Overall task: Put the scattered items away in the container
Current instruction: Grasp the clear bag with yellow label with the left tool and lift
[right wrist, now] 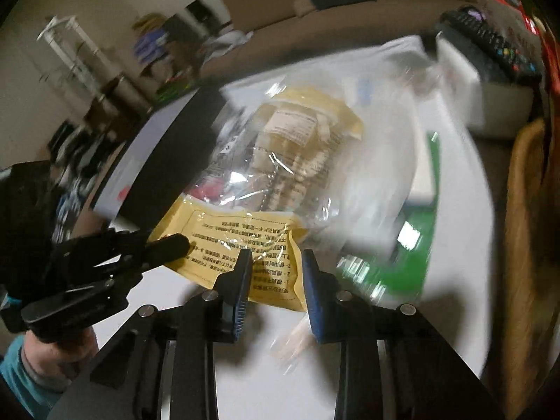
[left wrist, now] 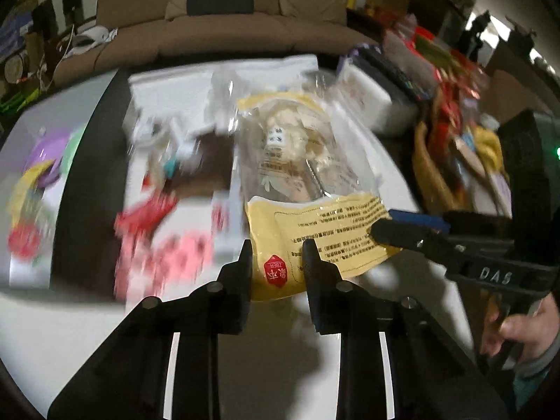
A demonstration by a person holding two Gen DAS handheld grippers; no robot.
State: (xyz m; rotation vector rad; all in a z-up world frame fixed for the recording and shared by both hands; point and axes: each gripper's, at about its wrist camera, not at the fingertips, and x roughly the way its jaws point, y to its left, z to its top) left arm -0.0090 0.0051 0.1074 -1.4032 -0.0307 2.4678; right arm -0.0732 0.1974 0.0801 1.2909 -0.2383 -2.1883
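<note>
You've got the yellow-and-clear snack bag [left wrist: 308,182] pinched from both ends of its printed bottom flap, so it hangs or lies stretched between your two tools. Your left gripper [left wrist: 276,255] straddles the flap's corner by the red seal; its fingers look parted with the film between them, so I can't tell if they actually clamp it. Your right gripper [left wrist: 376,229] comes in from the side, and in the left wrist view its black tip sits on the flap's right edge, seemingly closed on it.

From the right wrist view the same bag [right wrist: 294,147] runs away from the right gripper [right wrist: 276,262], flap edge between the blue-padded fingers [right wrist: 241,294], gap visible, contact unclear. The left gripper [right wrist: 182,245] shows there as a black tip touching the flap's left part.

Two-point hold makes sense: the film is slick and floppy, and one pinch would let the contents swing.

Background is motion-blurred. White table [left wrist: 87,332] below, a shallow white tray [left wrist: 168,87] with small blurred items beyond the bag, red and pink packets [left wrist: 154,231] to the left. A woven basket [left wrist: 427,171] full of packets sits off to the right, likely the container, though I can't confirm that. Green box [right wrist: 416,231] lies just beside the bag. Judgement: bag is mid-transfer, not yet in any container.
</note>
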